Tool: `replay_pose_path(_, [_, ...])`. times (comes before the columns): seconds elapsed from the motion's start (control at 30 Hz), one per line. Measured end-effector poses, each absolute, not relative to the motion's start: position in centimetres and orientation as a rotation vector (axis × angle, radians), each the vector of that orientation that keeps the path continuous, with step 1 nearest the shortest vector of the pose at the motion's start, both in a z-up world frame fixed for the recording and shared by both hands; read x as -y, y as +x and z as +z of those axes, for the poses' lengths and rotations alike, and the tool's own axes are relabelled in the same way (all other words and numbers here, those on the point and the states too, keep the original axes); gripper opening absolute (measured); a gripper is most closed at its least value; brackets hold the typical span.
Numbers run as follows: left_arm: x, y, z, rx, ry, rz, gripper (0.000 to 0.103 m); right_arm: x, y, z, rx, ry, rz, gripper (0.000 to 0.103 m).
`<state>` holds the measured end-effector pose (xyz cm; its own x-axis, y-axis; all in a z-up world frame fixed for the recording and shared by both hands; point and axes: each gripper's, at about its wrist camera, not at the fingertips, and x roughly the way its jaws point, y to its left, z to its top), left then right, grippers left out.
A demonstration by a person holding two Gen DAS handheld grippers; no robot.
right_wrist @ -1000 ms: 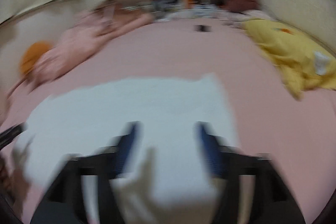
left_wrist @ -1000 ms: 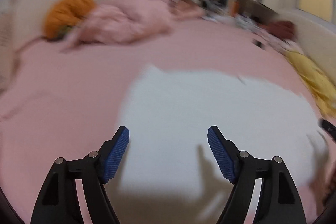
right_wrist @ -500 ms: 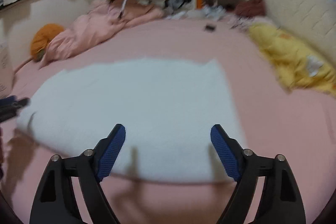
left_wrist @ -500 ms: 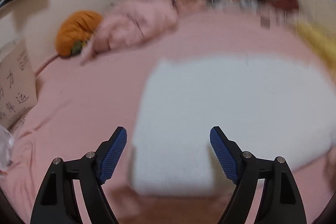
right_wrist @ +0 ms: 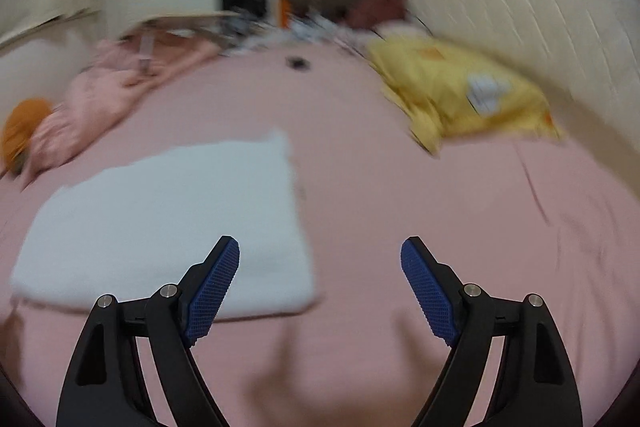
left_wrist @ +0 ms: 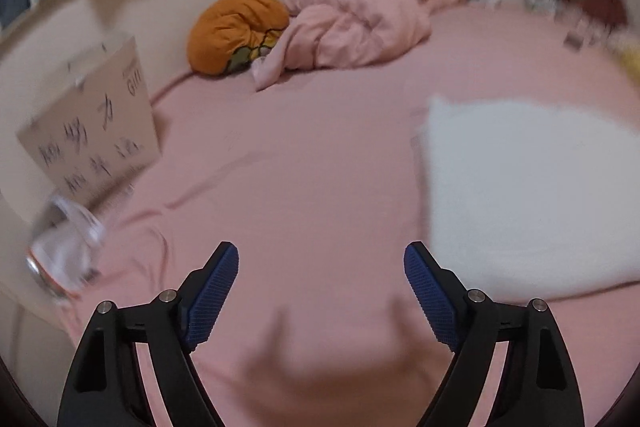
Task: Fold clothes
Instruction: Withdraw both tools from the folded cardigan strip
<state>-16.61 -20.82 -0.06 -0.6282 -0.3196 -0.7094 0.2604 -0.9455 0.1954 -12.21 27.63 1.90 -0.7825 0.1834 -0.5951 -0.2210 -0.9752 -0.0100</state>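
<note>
A white folded cloth (left_wrist: 528, 203) lies flat on the pink bed sheet (left_wrist: 304, 163); it also shows in the right wrist view (right_wrist: 168, 223). My left gripper (left_wrist: 320, 287) is open and empty, over bare sheet to the left of the cloth. My right gripper (right_wrist: 320, 283) is open and empty, over the sheet at the cloth's near right corner. Neither gripper touches the cloth.
A pink crumpled blanket (left_wrist: 360, 27) and an orange cushion (left_wrist: 236, 31) lie at the far left. A cardboard box (left_wrist: 92, 131) and a clear plastic object (left_wrist: 64, 247) stand at the left edge. A yellow garment (right_wrist: 460, 95) lies at the right. Clutter lines the far side.
Both grippers have swung away from over the cloth: the left view turned left, the right view turned right. The cloth stays flat on the bed.
</note>
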Motion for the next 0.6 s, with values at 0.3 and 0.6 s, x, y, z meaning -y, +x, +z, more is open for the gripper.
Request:
replay_pose_path(0.3, [13.9, -4.7, 1.1, -0.187, 1.214, -2.799, 0.092, -18.7, -6.5, 3.4, -0.021, -0.896, 2.910, 0.083])
replay_pose_path(0.6, [10.2, 2.7, -2.6, -0.259, 1.362, -2.807, 0.092, -17.5, -3.8, 4.7, 0.017, -0.858, 2.961, 0.083])
